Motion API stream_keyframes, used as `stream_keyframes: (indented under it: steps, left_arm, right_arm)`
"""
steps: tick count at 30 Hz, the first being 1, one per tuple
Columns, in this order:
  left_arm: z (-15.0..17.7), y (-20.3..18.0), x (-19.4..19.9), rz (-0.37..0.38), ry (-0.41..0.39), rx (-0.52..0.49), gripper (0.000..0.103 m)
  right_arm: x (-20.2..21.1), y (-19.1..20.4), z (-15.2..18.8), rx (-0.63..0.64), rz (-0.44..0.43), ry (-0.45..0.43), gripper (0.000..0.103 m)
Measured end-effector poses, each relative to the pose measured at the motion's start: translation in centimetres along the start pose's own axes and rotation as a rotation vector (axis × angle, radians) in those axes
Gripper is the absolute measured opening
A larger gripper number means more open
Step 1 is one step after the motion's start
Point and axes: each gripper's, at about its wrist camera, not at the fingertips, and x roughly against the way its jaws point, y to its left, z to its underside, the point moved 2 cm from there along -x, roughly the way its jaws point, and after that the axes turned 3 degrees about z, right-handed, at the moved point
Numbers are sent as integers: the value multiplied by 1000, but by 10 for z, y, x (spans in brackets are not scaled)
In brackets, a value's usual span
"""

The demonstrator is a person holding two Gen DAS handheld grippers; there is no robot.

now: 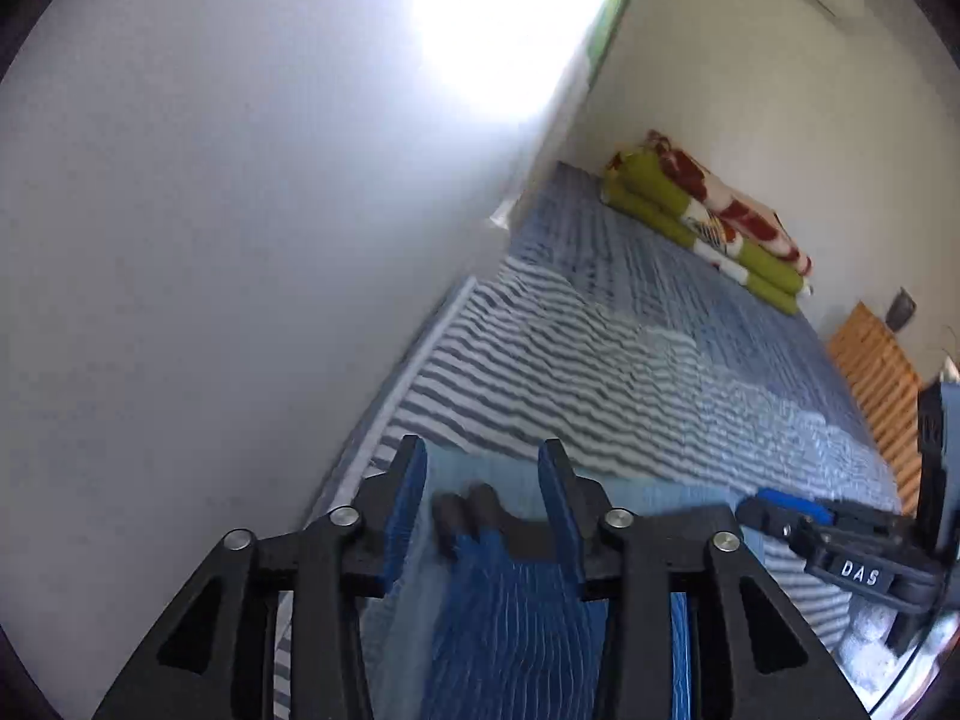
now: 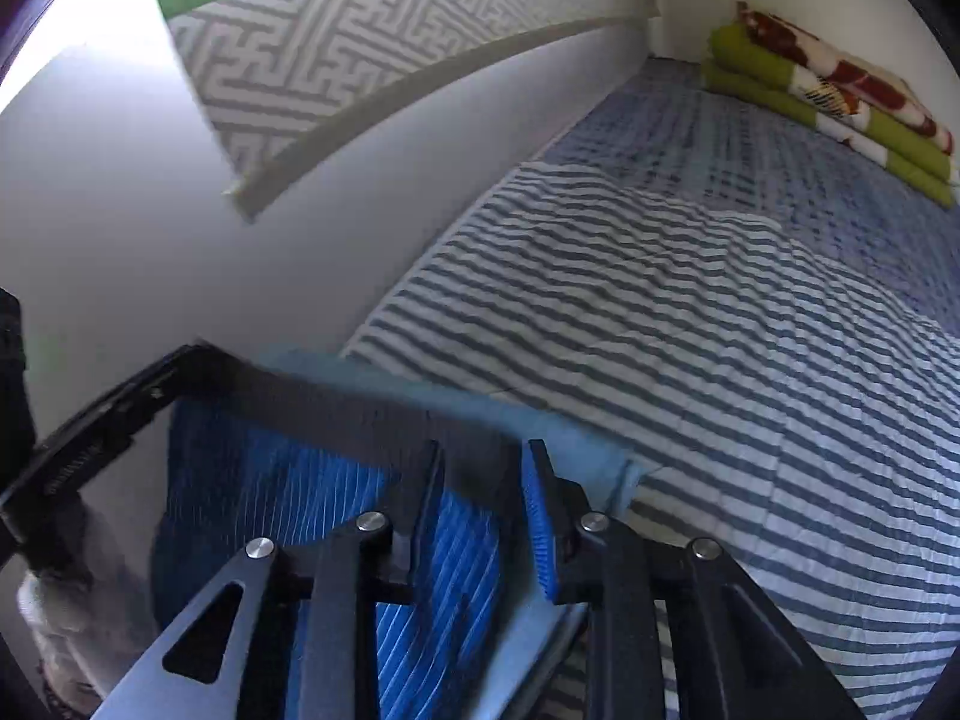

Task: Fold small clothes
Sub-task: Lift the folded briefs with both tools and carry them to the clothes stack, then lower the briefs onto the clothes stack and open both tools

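Left gripper (image 1: 483, 468): tilted up, jaws apart, blue striped garment (image 1: 516, 618) between them.
Right gripper (image 2: 483, 471): jaws apart over the garment's light-blue edge.
Striped bedcover (image 2: 690, 324): beyond.

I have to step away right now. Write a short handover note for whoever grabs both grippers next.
Left gripper: jaws apart, blue striped garment between and below the fingers; grip unclear.
Right gripper: jaws apart, same garment under it, near its pale blue edge.
Both grippers are close together at the near edge of the striped bedspread.
Folded blanket lies at the far wall.
Done: the frames don't show how far folding has got.
Left: finish folding, lay it flat.
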Motion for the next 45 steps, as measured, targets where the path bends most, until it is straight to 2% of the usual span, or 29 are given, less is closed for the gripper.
stream_keyframes:
  steps: [3,6,9,13,16,18,20,24,27,29,34,37,41,45]
  left_arm:
    - [-3,7,15,35,-38,31,44]
    - [13,-3,30,51,-15,-25,44]
    - [39,-16,36,96,38,-34,44]
    - [82,-28,42,143,92,-34,44]
    - [110,-24,43,79,124,-47,44]
    - [124,-17,42,50,150,-21,44]
    - [134,-13,45,19,156,-31,43]
    - [141,-9,71,-33,131,6,42]
    - [150,-14,101,-102,115,-14,43]
    - [162,-19,122,-105,123,7,43]
    - [201,-69,175,-97,113,-31,43]
    - [230,-115,210,-106,79,-86,47]
    - [271,-186,248,-63,58,-174,51]
    - [310,-248,273,43,59,-209,60]
  right_arm:
    - [9,-13,1,-27,32,-40,29]
    - [28,-14,13,8,-26,-67,29]
    - [55,6,44,100,-77,-103,29]
    - [70,35,87,208,-152,-100,29]
    - [76,55,121,319,-120,-116,29]
    - [74,60,142,376,-109,-89,29]
    - [68,59,160,407,-51,-50,29]
    - [67,34,181,391,-2,18,29]
    - [88,11,192,339,11,28,29]
    - [112,-4,204,310,14,20,29]
    - [171,-34,239,252,22,-28,30]
    - [207,-45,264,234,33,-62,36]
    - [252,-65,298,206,69,-109,37]
    - [291,-87,333,170,124,-165,44]
